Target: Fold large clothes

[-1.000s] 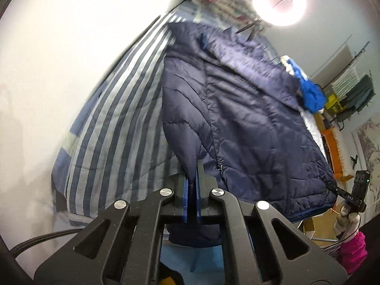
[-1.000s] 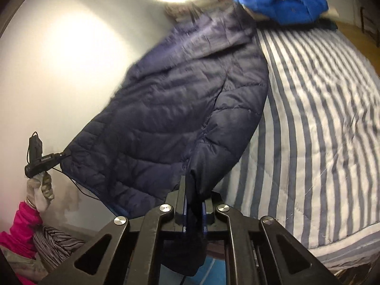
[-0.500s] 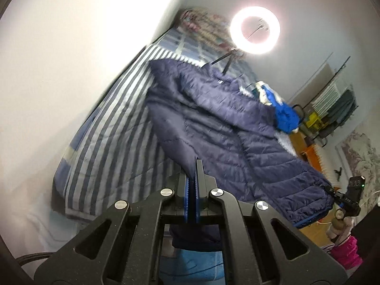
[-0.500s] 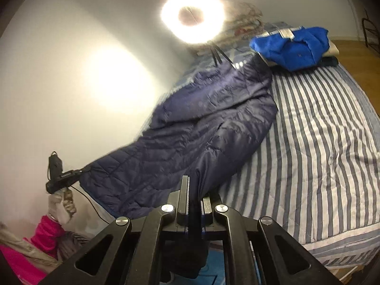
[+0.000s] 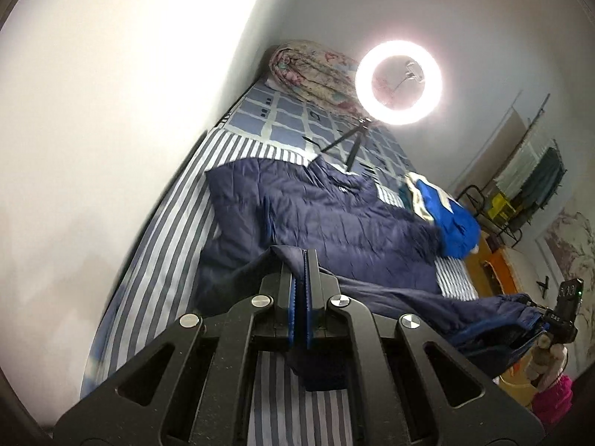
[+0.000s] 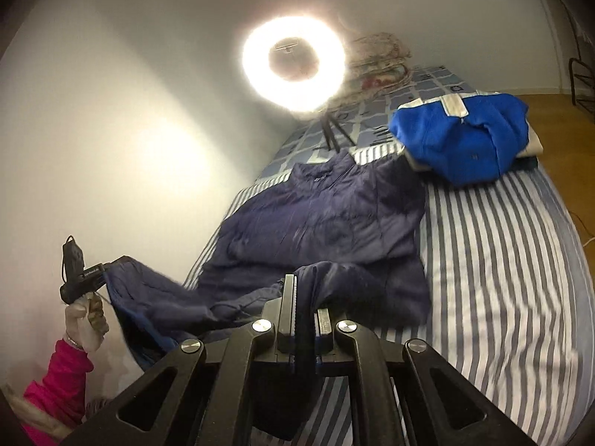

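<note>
A large navy quilted jacket point(image 5: 334, 223) lies front up along the striped bed point(image 5: 160, 260), collar toward the far end; it also shows in the right wrist view point(image 6: 327, 223). My left gripper point(image 5: 299, 260) is shut on the jacket's bottom hem at one corner. My right gripper point(image 6: 305, 297) is shut on the hem at the other corner. The hem hangs between the two grippers, lifted above the near end of the bed. Each gripper shows in the other's view, the right point(image 5: 557, 319) and the left point(image 6: 83, 278).
A folded blue garment point(image 6: 465, 141) sits on a small pile at the bed's far right. A lit ring light on a tripod point(image 6: 293, 63) stands at the head of the bed by a rolled floral quilt point(image 5: 312, 70). A white wall point(image 5: 111, 111) runs along the left side.
The jacket was held up high and hanging; both grippers have come down and its upper body now lies flat on the bed, with only the hem still lifted.
</note>
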{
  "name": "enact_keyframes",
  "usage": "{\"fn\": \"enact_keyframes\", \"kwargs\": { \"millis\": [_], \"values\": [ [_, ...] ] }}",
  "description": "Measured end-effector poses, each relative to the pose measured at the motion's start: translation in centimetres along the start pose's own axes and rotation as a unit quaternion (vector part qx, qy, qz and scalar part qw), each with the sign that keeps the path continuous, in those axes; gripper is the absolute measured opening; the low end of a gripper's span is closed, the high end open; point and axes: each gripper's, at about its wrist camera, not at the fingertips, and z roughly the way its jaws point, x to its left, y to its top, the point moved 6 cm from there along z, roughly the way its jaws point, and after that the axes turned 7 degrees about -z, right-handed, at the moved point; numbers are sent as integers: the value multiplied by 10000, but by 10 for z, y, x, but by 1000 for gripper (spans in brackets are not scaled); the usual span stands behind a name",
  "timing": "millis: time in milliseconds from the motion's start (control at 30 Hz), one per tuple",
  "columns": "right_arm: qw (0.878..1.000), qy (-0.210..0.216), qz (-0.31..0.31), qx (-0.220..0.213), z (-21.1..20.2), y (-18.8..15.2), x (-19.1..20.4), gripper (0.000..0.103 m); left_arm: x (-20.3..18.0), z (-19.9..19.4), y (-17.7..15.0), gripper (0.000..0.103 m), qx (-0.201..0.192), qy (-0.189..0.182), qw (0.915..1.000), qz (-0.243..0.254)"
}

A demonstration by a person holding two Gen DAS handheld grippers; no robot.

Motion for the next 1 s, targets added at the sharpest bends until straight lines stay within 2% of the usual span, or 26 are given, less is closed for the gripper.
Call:
{"fn": "enact_keyframes", "kwargs": {
  "millis": [167,333,533,633,700,767,833,867,900,933,967,1000],
  "values": [
    [9997,-166,140,133,47,32,-30,4,-8,76,33,1,4,377,9991,179],
    [9980,-434,283,375,117,56,-68,4,8,156,43,1,287,726,9968,144],
    [9921,-761,563,828,184,49,-113,4,37,227,36,1,544,1108,9923,97],
    [9907,-789,633,909,201,44,-128,4,46,248,33,1,631,1117,9917,87],
    [9912,-624,749,895,208,42,-135,7,51,257,32,1,700,1057,9919,65],
    [9924,-455,772,845,209,43,-137,13,55,260,35,9,776,974,9922,-60],
    [9938,-360,693,795,202,46,-139,26,59,259,43,25,855,797,9928,-255],
    [9944,-329,656,765,199,47,-139,28,60,254,49,29,821,704,9936,-335],
    [9956,-306,576,677,192,50,-139,33,61,247,56,43,721,686,9943,-388],
    [9969,-322,458,562,182,52,-140,42,63,239,63,55,555,699,9952,-402],
    [9975,-357,374,486,176,53,-140,49,64,228,70,57,375,658,9964,-391],
    [9978,-500,229,365,167,54,-142,65,66,221,74,58,275,615,9970,-390]
  ]
}}
